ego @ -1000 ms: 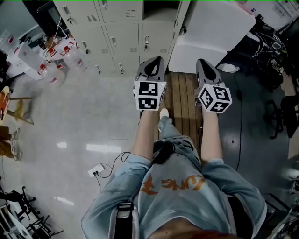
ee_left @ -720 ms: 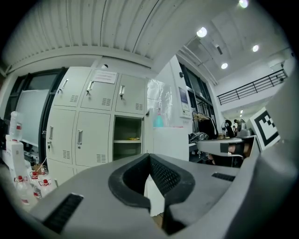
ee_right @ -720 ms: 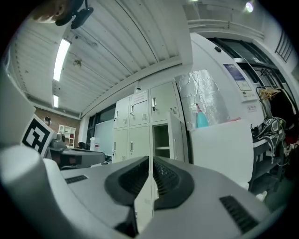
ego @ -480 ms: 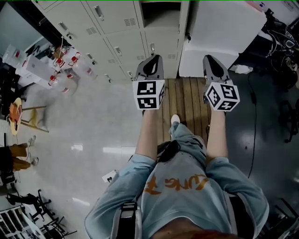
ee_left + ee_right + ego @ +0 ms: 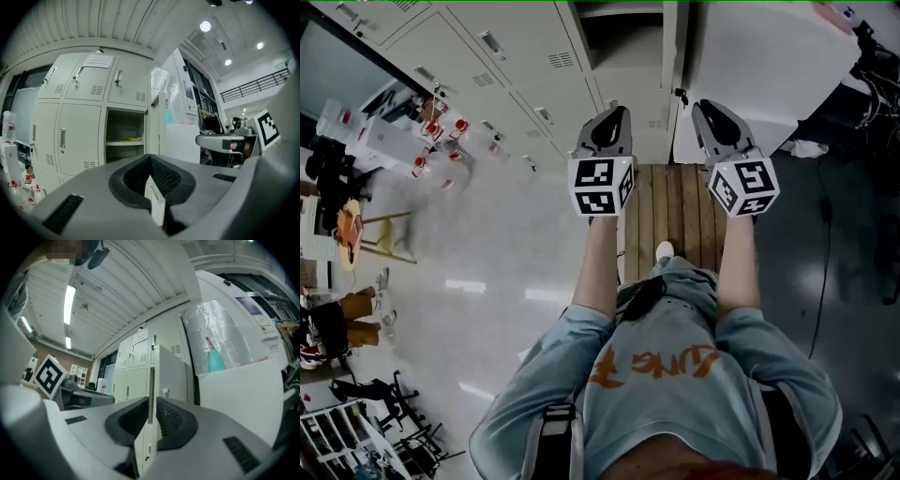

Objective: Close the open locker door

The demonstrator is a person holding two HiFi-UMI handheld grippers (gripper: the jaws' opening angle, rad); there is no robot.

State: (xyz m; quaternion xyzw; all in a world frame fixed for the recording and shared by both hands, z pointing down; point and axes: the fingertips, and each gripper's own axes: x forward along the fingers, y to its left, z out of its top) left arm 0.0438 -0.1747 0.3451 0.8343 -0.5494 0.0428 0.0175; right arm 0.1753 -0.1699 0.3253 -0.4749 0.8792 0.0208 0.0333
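Locker bank far ahead, one locker door open; we hold left gripper and right gripper, jaws pressed together, empty.

no legible text, sweatshirt print unreadable

Mid-frame, the bare left forearm and right forearm reach forward in parallel. The grey plastic left hand-held gripper and matching right hand-held gripper point level, jaws closed together, gripping nothing.
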